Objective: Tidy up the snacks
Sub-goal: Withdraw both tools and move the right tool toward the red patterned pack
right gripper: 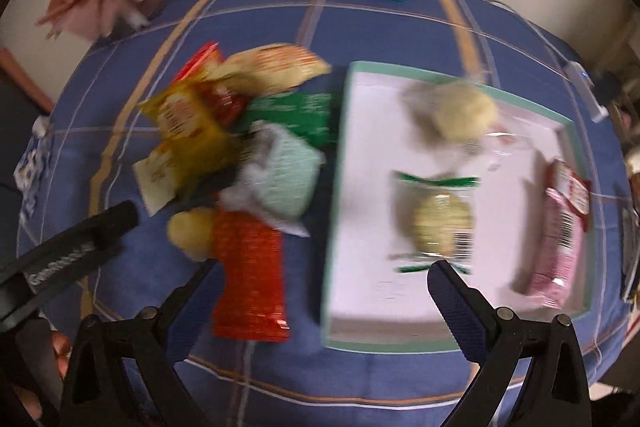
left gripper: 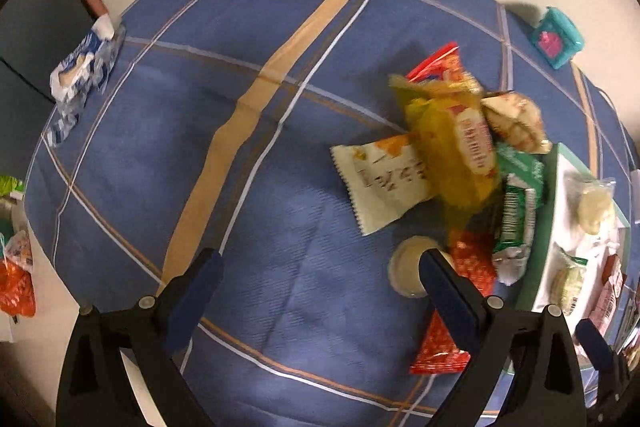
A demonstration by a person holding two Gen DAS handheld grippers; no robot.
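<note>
In the left wrist view, the left claw (left gripper: 320, 279) stands wide and empty at the bottom of the frame over the blue checked cloth (left gripper: 192, 131) on the desk, with the snack pile (left gripper: 452, 155) heaped right of centre and a round pale snack (left gripper: 404, 263) just beside its right finger. In the right wrist view, the right claw (right gripper: 320, 291) also gapes wide with nothing in it; the pile sits left of centre, a red packet (right gripper: 248, 275) near the lower middle, and the white box (right gripper: 360, 187) at right already holds three wrapped snacks. My guess is that sorting is partway through, between placements. The next move calls for lowering a claw onto one loose packet at the pile's edge.
</note>
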